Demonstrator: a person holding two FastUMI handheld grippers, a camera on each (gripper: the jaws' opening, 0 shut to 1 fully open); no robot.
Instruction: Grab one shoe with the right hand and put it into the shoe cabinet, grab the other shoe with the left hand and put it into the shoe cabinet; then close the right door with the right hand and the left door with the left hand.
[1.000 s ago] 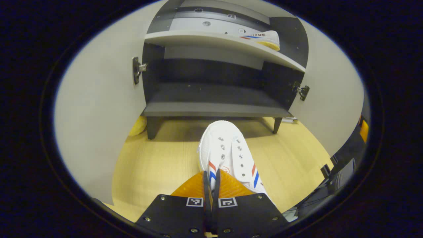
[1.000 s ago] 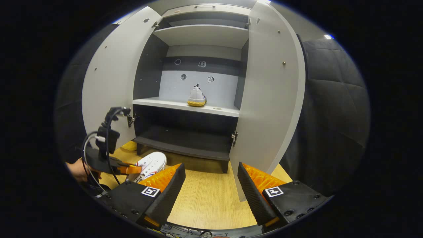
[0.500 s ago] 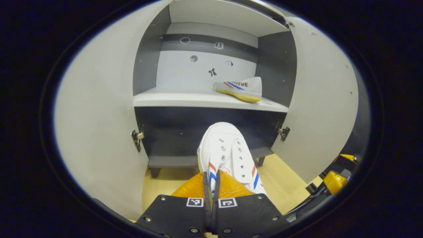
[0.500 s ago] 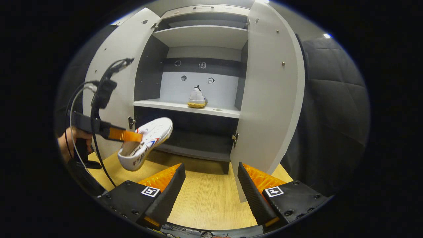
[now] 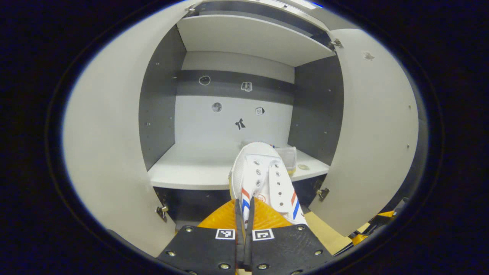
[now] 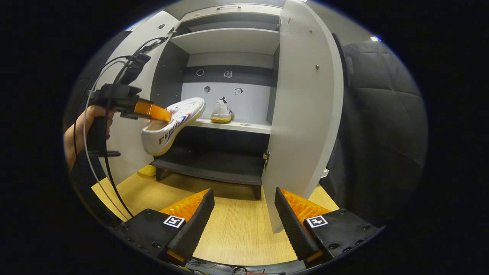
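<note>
A: Right, nearest first: what does the left gripper (image 5: pixel 243 214) have?

B: Its fingers are pinched nearly together on the collar of the white canvas sneaker (image 5: pixel 263 179); in the right gripper view the left gripper (image 6: pixel 162 115) carries that sneaker (image 6: pixel 172 126) in the air, toe raised toward the cabinet's middle shelf (image 6: pixel 244 126).

A: And how would you expect the sneaker to handle?

B: Light, I would judge, with a soft upper that folds under the pinch and a stiffer rubber sole. A grip on the collar lets the heel hang, so it may swing. The collar or tongue is the sensible place to hold it.

A: The right gripper (image 6: pixel 244 212)?

B: Fingers spread wide, holding nothing, low over the wooden floor (image 6: pixel 237 229) in front of the shoe cabinet (image 5: pixel 317 110).

A: Farther in?

B: The first sneaker (image 6: pixel 221 111) stands on the middle shelf (image 5: pixel 191 172), toward its right end. The left part of that shelf is bare, so there is room beside it.

A: Edges to mind?

B: The shelf's front lip, just under the toe, and the two open doors: the left door (image 5: pixel 110 141) and the right door (image 5: pixel 370 130) flank the opening closely. The upper shelf (image 5: pixel 252 38) sits well above.
</note>
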